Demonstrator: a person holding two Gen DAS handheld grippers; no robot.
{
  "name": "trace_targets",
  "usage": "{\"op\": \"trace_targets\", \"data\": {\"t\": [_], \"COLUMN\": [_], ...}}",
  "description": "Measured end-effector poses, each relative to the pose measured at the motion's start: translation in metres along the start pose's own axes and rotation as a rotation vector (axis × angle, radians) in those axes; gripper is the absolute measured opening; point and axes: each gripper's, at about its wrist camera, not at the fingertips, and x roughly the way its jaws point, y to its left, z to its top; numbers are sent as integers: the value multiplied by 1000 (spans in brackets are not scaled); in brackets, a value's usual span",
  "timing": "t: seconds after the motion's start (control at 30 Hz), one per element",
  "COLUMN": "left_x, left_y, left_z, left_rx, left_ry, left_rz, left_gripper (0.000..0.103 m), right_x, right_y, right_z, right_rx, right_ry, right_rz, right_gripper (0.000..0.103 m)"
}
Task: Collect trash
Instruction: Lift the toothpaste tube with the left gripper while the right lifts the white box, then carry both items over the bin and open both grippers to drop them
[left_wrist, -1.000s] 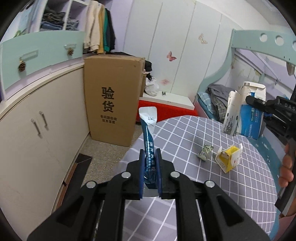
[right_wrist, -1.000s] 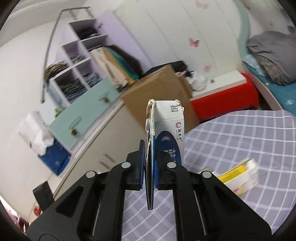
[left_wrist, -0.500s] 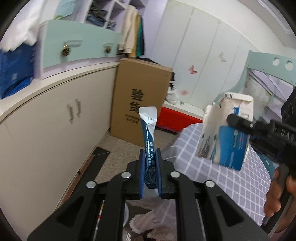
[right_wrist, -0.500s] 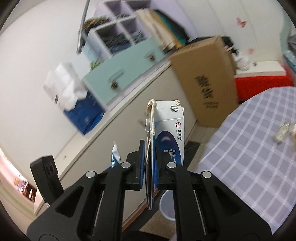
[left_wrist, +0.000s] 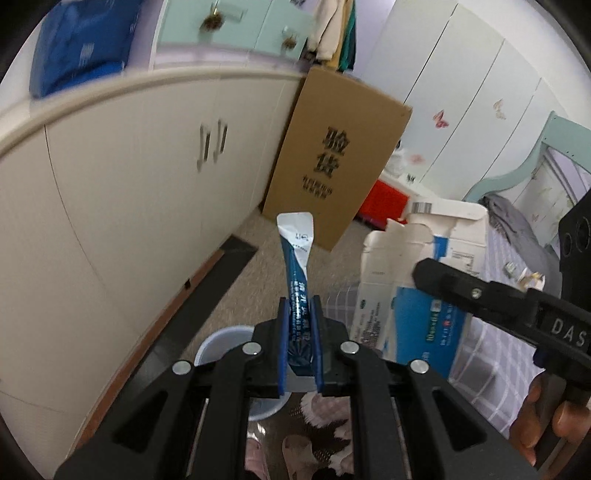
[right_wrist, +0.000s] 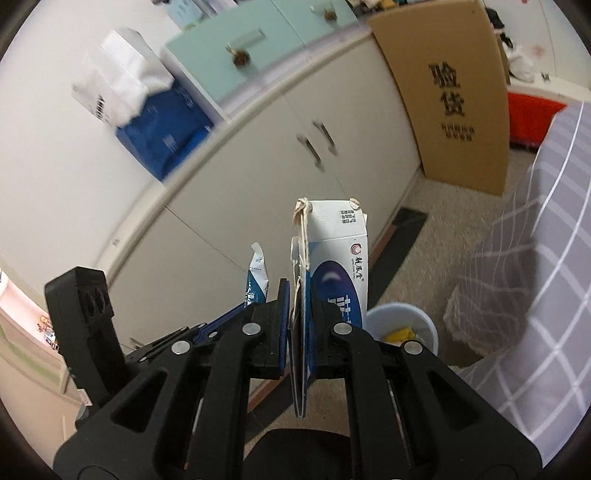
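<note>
My left gripper (left_wrist: 300, 306) is shut on a blue and white sachet (left_wrist: 296, 254) that stands upright between the pads. My right gripper (right_wrist: 300, 295) is shut on a flattened blue and white carton (right_wrist: 334, 254). The carton (left_wrist: 417, 280) also shows in the left wrist view, to the right of the sachet. A white trash bin (right_wrist: 424, 325) stands on the floor below both grippers, with yellow trash (right_wrist: 399, 335) inside. In the left wrist view the bin (left_wrist: 218, 343) is partly hidden behind my gripper. The sachet (right_wrist: 256, 277) shows left of the carton in the right wrist view.
A cream cabinet (left_wrist: 122, 192) runs along the left wall. A tall cardboard box (left_wrist: 336, 155) stands on the floor beyond the bin. The table with a grey checked cloth (right_wrist: 535, 266) is on the right. Small trash pieces (left_wrist: 532, 282) lie on it.
Both grippers have swung left, away from the table, and tilted down toward the floor. The white bin has come into view below them. Both still hold their items.
</note>
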Motion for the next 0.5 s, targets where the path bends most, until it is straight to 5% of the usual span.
{"op": "trace_targets", "data": {"t": [0.4,0.47,0.5], "left_x": [67,74,77], "left_y": [19,23,26], "left_z": [-13,-12,-12], "left_rx": [-49,-65,-84], "left_ry": [132,144,151], "left_rz": [26,41,54], "left_gripper": [13,35,55], "right_x": [48,51,52], "right_y": [-26,-30,-31], "right_z": [-18,-19,-19], "right_rx": [-9,-10,-9], "right_ry": [73,77,81], "right_rz": [-102,-112,-113], "right_gripper": [9,9,9]}}
